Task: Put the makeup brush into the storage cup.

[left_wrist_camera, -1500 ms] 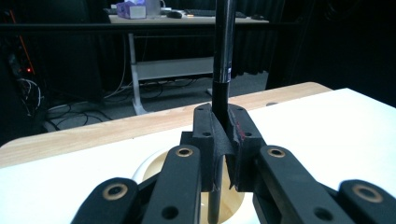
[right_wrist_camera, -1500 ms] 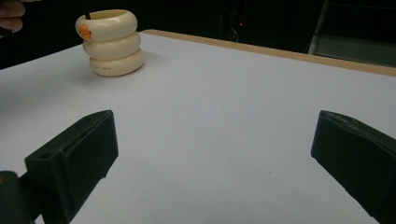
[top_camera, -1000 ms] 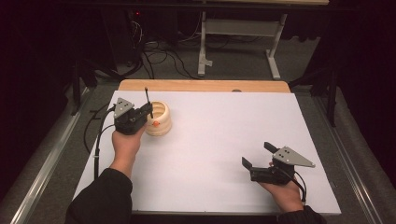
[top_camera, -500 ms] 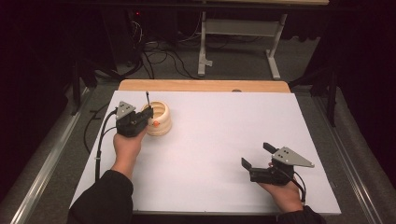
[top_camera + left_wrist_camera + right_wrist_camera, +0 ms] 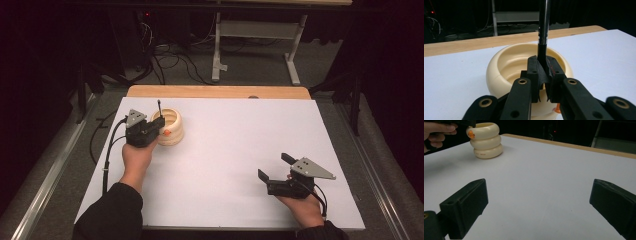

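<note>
High view: cup (image 5: pixel 169 127) near table (image 5: pixel 240 145) edge

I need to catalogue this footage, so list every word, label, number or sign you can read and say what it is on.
No text can be read here.
The cream ribbed ring-stacked holder carries a faint line of small print on its lowest ring, too small and blurred to read.
An orange mark on its top ring is a blob of colour, not legible lettering.
</note>
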Available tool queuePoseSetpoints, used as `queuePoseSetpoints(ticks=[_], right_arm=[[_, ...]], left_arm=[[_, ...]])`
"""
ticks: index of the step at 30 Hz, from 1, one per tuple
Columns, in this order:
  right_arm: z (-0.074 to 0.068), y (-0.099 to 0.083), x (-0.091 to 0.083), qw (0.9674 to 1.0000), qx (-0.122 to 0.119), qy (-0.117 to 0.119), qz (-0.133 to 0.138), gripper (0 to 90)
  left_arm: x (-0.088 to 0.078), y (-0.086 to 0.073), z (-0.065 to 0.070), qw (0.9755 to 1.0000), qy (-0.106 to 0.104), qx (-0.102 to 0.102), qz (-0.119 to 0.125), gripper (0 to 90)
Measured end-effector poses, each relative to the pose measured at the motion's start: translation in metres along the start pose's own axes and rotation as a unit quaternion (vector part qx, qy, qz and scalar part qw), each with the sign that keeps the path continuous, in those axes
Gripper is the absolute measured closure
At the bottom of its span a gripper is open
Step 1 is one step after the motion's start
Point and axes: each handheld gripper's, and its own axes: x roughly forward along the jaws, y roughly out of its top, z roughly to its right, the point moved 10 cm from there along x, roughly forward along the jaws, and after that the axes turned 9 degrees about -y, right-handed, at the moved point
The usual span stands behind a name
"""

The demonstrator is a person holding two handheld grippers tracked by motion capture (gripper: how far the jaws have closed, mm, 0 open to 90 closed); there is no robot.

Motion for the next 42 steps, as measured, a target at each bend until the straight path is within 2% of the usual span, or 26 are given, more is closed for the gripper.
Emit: queuePoseSetpoints(ticks=[2, 5, 9, 16, 22, 27, 33, 42], right_arm=[[0.0, 0.0, 0.0, 1.0, 0.0, 0.001, 0.0, 3.3], [-0.002, 0.0, 0.0, 1.0, -0.003, 0.003, -0.001, 3.7], [-0.003, -0.001, 0.001, 1.0, -0.002, 0.003, -0.004, 3.7], [-0.003, -0.001, 0.001, 1.0, -0.004, 0.001, -0.003, 3.7], [-0.002, -0.001, 0.001, 1.0, -0.005, 0.001, -0.003, 3.7], [-0.002, -0.001, 0.001, 1.0, -0.005, 0.001, -0.001, 3.7], [-0.002, 0.001, -0.001, 1.0, -0.003, 0.0, 0.0, 3.7], [-0.003, 0.001, -0.002, 1.0, -0.006, 0.0, 0.002, 3.7]], left_arm=[[0.001, 0.001, 0.003, 1.0, -0.009, 0.001, 0.002, 79.7], [0.0, 0.002, 0.006, 0.9998, -0.017, 0.009, 0.005, 67.8], [-0.001, 0.003, 0.007, 0.9997, -0.022, 0.008, 0.009, 61.1], [-0.004, 0.005, 0.007, 0.9997, -0.021, 0.008, 0.013, 56.5], [-0.006, 0.004, 0.008, 0.9997, -0.024, 0.002, 0.005, 51.9], [-0.011, 0.004, 0.021, 0.9994, -0.033, 0.008, -0.001, 46.8], [-0.022, 0.003, 0.034, 0.9992, -0.041, 0.004, 0.0, 40.7], [-0.044, -0.003, 0.044, 0.999, -0.045, -0.002, 0.007, 31.5]])
